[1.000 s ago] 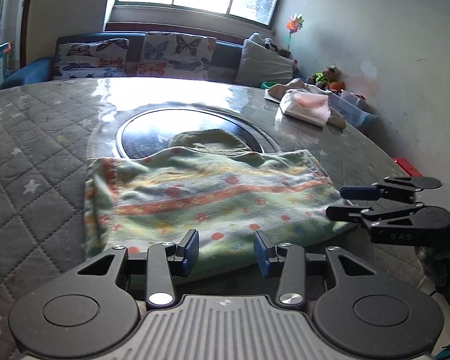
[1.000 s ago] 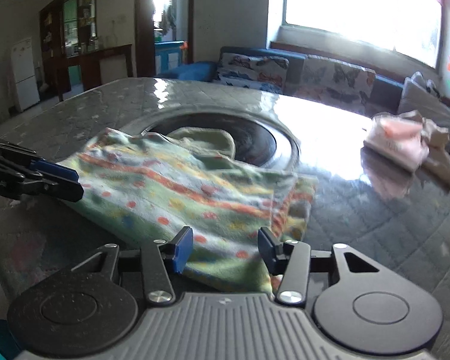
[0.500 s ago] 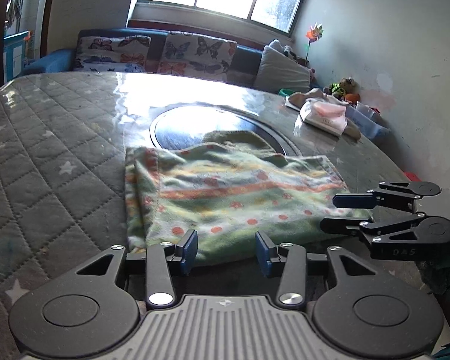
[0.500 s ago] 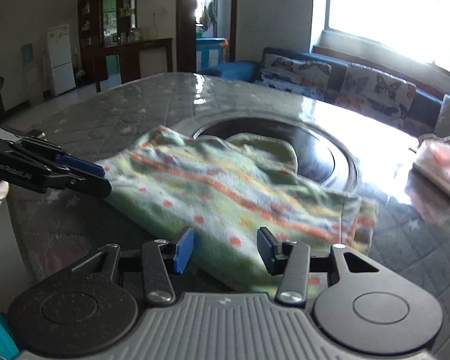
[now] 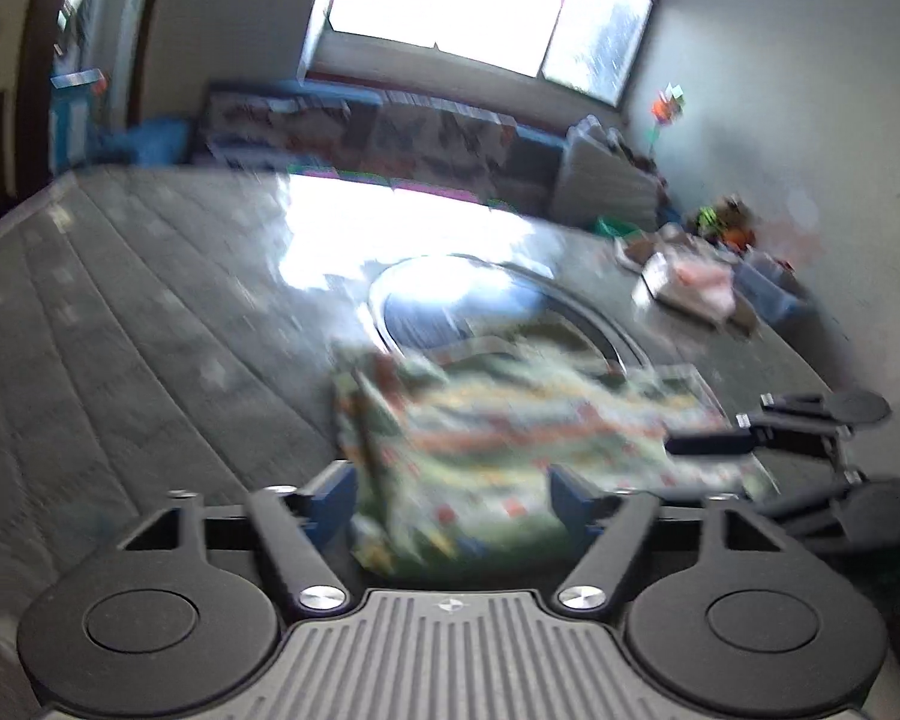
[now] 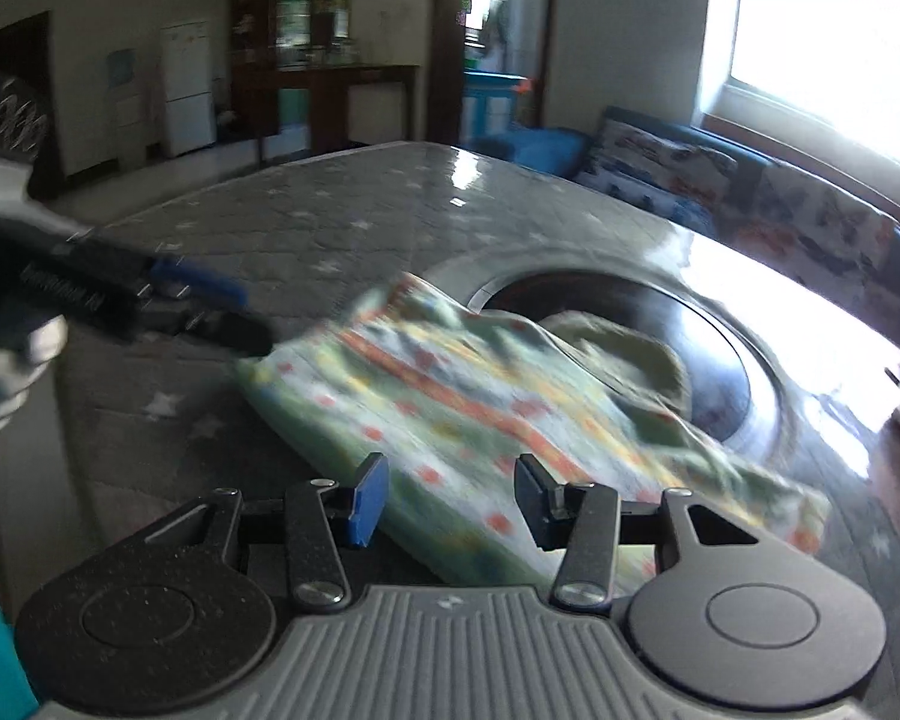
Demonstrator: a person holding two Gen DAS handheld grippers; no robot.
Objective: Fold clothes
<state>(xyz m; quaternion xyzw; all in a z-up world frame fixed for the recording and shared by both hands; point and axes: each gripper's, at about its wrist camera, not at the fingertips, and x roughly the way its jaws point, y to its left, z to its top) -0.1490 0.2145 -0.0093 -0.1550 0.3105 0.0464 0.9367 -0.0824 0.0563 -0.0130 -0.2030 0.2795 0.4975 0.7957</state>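
Observation:
A green cloth with orange stripes and red dots (image 5: 510,438) lies folded on the quilted grey table, partly over a dark round inset; it also shows in the right wrist view (image 6: 480,420). My left gripper (image 5: 453,495) is open at the cloth's near left corner, the cloth between its fingers. My right gripper (image 6: 447,498) is open over the cloth's near right edge. The right gripper shows from the side in the left wrist view (image 5: 750,438), the left gripper in the right wrist view (image 6: 210,312). Both views are motion-blurred.
The dark round inset (image 5: 450,300) sits mid-table. A folded pink and white pile (image 5: 696,288) lies at the table's far right. A sofa with butterfly cushions (image 5: 390,132) stands behind the table. A wall runs on the right.
Both grippers have swung left and closer to the cloth's near edge. The left gripper's jaws have opened wider. The cloth lies much as before.

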